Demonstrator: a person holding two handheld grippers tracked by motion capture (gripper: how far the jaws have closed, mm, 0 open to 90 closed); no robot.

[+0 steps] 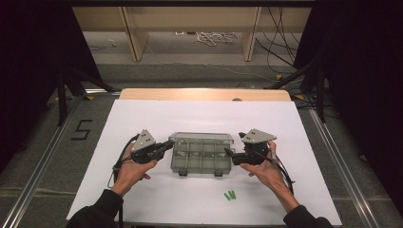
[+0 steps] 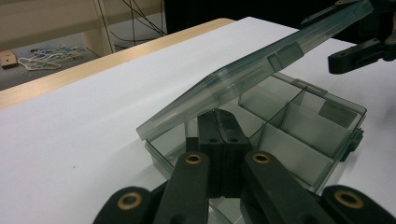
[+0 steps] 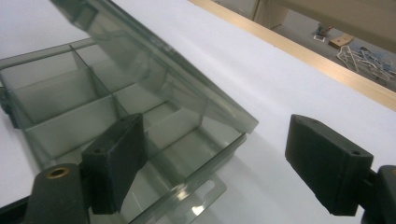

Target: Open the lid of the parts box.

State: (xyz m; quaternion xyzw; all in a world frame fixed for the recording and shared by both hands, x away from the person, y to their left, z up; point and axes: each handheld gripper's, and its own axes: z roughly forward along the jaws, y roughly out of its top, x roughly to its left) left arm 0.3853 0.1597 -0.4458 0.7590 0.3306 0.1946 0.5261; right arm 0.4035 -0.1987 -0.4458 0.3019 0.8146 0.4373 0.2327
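Compartment box (image 1: 202,154) of clear smoky plastic, mid-table on the white sheet (image 1: 142,118); lid (image 1: 202,138) half raised on its rear hinge. At left, your left gripper (image 1: 168,145) is clenched with nothing between its jaws, the tips resting at the box's left end under the lid edge. At right, your right gripper (image 1: 229,153) stands released, spread beside the box's right end. Two green pieces (image 1: 230,195) wait near you: lid partly opened, compartments empty, loading apparently still to do
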